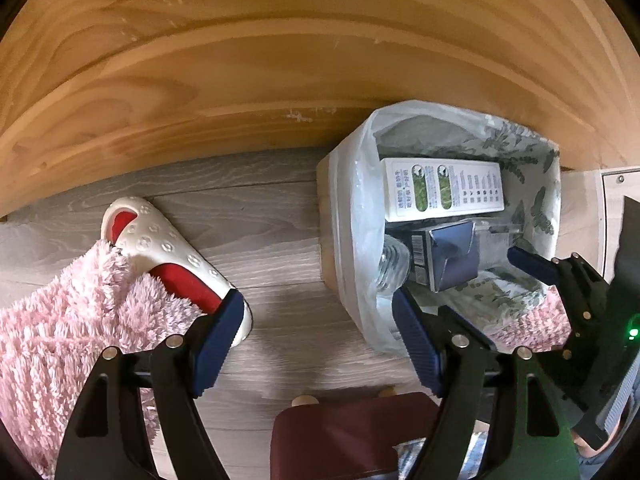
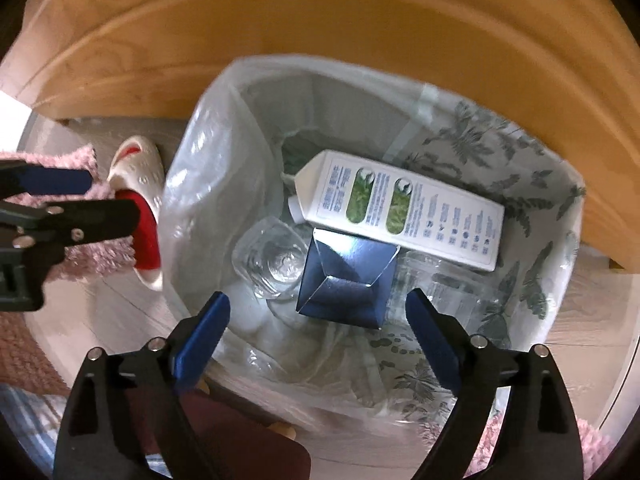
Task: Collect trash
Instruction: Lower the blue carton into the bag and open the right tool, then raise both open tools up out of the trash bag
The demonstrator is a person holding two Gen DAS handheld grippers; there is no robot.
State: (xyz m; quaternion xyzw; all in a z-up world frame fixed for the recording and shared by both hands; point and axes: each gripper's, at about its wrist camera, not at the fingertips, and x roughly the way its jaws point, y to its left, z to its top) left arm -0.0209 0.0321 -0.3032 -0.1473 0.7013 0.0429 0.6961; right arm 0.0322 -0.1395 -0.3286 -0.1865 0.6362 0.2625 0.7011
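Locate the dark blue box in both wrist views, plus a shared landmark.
Left wrist: dark blue box right of centre, inside the lined bin, below the white carton.
Right wrist: dark blue box at centre, between and beyond the open right claw, below the white carton.
Shared landmark: the white carton lying in the bin, touching the box's far side.

Carton (image 2: 404, 210), box (image 2: 348, 280) and bottle (image 2: 272, 260) inside bin (image 2: 200, 184); slipper (image 1: 176, 256) to its left.
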